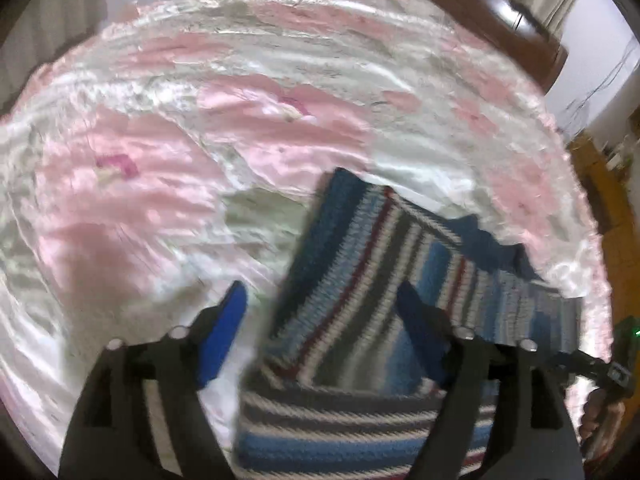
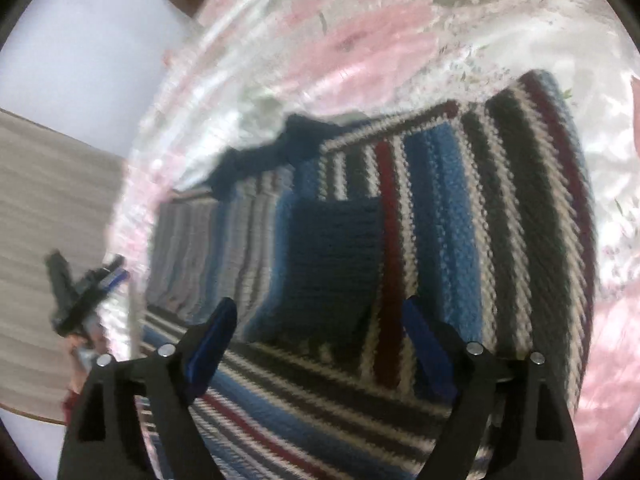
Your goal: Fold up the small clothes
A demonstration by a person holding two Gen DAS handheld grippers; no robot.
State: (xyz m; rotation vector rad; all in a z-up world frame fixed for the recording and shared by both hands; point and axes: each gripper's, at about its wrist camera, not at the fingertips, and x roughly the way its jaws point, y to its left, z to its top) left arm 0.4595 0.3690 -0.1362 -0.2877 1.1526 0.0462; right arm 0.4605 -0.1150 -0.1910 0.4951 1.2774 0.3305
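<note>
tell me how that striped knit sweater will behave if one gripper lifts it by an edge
The striped knit sweater will probably flop and drape: it already lies folded over itself. Its chunky knit suggests moderate weight. The glossy bedspread may let it slide when pushed.

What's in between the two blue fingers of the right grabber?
Only the striped sweater, lying under the open right gripper; the right wrist view shows it.

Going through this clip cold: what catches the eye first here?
The striped knit garment, blue, grey, white and dark red, lies partly folded on the shiny pink-and-white bedspread and fills the right wrist view. Both the left gripper and the right gripper hover open over it, gripping nothing.
</note>
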